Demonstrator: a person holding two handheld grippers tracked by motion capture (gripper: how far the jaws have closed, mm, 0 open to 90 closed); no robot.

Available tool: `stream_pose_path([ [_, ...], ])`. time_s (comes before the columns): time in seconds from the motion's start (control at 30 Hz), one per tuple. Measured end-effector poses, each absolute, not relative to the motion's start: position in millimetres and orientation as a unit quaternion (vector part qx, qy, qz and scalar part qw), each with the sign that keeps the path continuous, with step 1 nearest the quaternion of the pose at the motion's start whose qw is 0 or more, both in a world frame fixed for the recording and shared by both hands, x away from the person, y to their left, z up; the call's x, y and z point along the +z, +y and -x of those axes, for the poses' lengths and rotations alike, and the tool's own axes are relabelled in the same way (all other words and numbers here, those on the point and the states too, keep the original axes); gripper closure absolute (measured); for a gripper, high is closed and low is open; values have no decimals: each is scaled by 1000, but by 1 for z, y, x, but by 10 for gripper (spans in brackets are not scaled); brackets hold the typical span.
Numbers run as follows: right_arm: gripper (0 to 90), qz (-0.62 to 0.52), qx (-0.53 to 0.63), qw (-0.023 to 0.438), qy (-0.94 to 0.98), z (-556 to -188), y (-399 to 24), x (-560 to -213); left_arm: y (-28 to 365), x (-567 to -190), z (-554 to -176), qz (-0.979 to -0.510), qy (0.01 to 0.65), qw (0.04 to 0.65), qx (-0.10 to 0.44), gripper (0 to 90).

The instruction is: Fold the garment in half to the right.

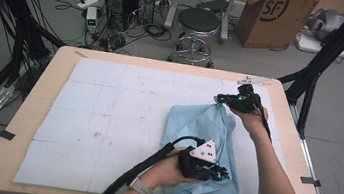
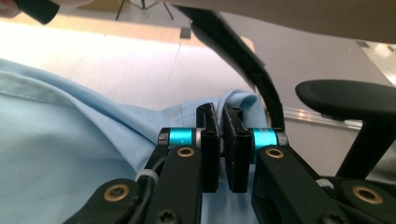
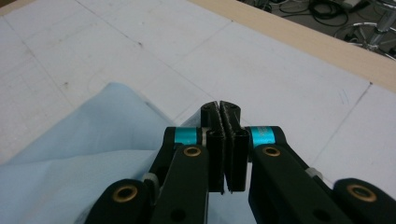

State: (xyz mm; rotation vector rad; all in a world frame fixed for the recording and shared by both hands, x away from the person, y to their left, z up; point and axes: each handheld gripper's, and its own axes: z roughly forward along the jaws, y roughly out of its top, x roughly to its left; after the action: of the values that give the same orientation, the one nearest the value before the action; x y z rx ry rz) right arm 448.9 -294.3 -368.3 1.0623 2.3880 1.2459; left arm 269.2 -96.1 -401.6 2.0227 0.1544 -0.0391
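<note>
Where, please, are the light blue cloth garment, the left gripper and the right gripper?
Light blue cloth garment (image 1: 206,124), high view, its flat middle.
Left gripper (image 1: 220,174), high view, at its jaw tips, shut on the garment.
Right gripper (image 1: 220,99), high view, at its jaw tips, clamping the garment's far edge.

Item: light blue cotton shirt (image 1: 205,136), crumpled and partly folded
Pose: lying flat on the white padded table cover
Place: at 4 o'clock of the table
Corners: far one at 1 o'clock, near hem at 6 o'clock
</note>
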Motion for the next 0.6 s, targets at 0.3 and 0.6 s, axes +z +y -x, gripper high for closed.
stream_pose_path([
  [0.3,891,-393,401,128,818,-455,-306,-393,-107,-413,-276,-852,79,516,-42,861],
  [0.6,891,-423,376,124,815,-456,-311,-407,-112,-418,-277,-856,85,508,-45,859],
])
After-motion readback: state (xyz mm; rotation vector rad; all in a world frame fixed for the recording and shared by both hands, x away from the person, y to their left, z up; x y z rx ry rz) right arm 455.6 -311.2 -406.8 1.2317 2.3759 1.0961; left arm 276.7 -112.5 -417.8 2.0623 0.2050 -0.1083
